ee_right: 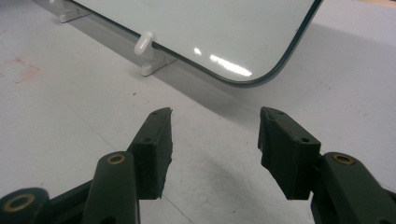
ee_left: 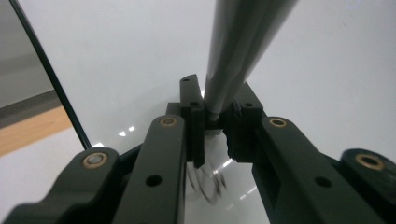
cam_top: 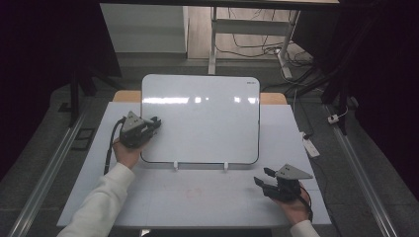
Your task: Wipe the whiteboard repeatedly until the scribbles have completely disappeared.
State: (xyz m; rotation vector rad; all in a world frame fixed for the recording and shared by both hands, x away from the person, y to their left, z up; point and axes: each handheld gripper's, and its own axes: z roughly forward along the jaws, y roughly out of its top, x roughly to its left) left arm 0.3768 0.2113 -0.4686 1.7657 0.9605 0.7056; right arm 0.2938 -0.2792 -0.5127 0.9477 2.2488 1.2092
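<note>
A glossy whiteboard [cam_top: 207,116] with a thin dark rim leans on two small white clips [cam_top: 175,165] at the middle of the table. My left gripper [cam_top: 155,121] sits over the board's left part, shut on a grey, pen-like stick [ee_left: 233,46] that runs forward from between its pads [ee_left: 194,116], close over the board surface [ee_left: 116,56]. I cannot tell whether the stick touches the board. My right gripper [cam_top: 262,176] rests low near the front right of the table, open with nothing between its fingers [ee_right: 154,144]. The board's lower corner [ee_right: 252,79] lies just ahead of the right gripper [ee_right: 215,126].
The white table [cam_top: 148,197] carries a faint red smudge [cam_top: 192,192] in front of the board. A white clip [ee_right: 147,44] stands left of the right jaws. Cables, a power strip [cam_top: 311,147] and desk legs lie on the floor beyond and right.
</note>
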